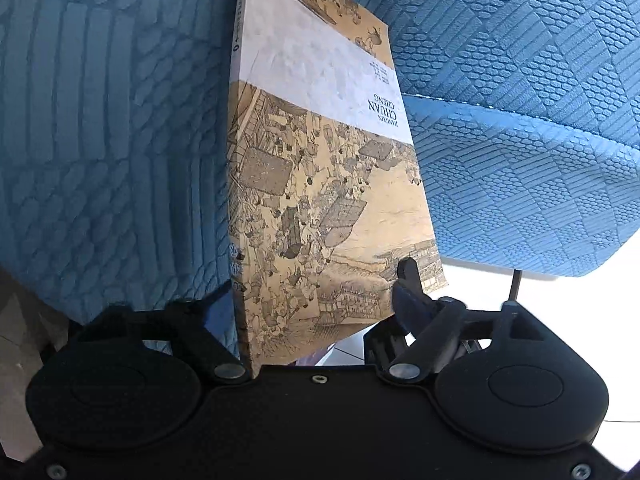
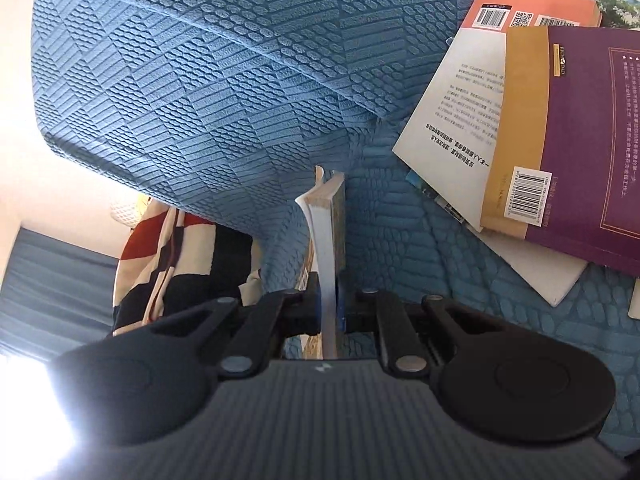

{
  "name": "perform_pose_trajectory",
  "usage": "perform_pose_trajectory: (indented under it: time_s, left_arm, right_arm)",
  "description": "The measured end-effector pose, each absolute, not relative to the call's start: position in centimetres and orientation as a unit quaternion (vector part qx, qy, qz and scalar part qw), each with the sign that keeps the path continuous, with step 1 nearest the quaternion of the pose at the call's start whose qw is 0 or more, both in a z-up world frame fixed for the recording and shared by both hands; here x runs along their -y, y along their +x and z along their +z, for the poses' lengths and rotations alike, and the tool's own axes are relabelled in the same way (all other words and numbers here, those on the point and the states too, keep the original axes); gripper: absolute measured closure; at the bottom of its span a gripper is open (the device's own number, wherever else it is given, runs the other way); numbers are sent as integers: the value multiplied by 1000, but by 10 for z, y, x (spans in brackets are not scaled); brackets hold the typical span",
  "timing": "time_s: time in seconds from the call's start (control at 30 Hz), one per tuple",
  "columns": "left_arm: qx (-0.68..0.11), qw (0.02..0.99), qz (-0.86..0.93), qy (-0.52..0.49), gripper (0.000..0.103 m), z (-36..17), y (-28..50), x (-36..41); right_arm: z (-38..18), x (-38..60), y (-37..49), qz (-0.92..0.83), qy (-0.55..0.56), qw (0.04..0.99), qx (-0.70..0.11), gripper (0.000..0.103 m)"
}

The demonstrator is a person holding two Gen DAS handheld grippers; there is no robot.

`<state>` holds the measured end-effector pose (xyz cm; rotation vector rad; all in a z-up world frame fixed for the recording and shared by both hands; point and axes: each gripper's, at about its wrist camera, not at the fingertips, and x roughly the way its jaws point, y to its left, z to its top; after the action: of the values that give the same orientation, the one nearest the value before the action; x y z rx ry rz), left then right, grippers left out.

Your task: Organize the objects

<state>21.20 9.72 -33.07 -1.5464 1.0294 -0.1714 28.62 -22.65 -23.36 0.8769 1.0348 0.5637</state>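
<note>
A thin book (image 1: 328,184) with a tan old-painting cover and a white band stands on edge over the blue quilted sofa (image 1: 112,120). Its lower corner sits between the fingers of my left gripper (image 1: 320,292), which stands open. The right finger (image 1: 406,276) shows in front of the cover, and the left one is hidden behind the spine. In the right wrist view the same book (image 2: 329,248) appears edge-on, pages towards the camera. My right gripper (image 2: 330,312) is shut on it.
A loose pile of books lies on the sofa seat (image 2: 420,248) at the upper right: a purple one (image 2: 588,140) on top, a white one (image 2: 452,112) and an orange one (image 2: 536,10). The sofa's arm (image 2: 192,80) rises to the left. Striped red, white and black cloth (image 2: 180,264) shows beyond it.
</note>
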Motion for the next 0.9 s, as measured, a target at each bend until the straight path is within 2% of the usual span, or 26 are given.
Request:
perform_pose_trajectory:
  time_s: [0.03, 0.13, 0.27, 0.47, 0.67, 0.77, 0.9]
  left_arm:
    - [-441, 600, -68, -664, 43, -330, 212, -98]
    - [-440, 614, -51, -653, 54, -325, 212, -99]
    - [-440, 651, -45, -617, 60, -311, 211, -99]
    - [-420, 718, -47, -553, 61, -275, 202, -104]
    - [-381, 784, -56, -487, 67, -229, 194, -116]
    - [-366, 793, -72, -482, 71, -213, 193, -122]
    - [-364, 800, -88, -469, 71, -200, 190, -127]
  right_arm:
    - [-234, 227, 286, 256, 399, 743, -472, 92]
    - [-232, 225, 287, 254, 378, 755, -472, 92]
    - [-222, 217, 284, 259, 330, 783, -460, 91]
    - [-205, 209, 276, 279, 303, 801, -434, 91]
    - [-178, 196, 265, 291, 286, 817, -407, 87]
    - [-166, 194, 260, 289, 294, 821, -396, 86]
    - [-157, 196, 252, 279, 307, 823, -389, 84]
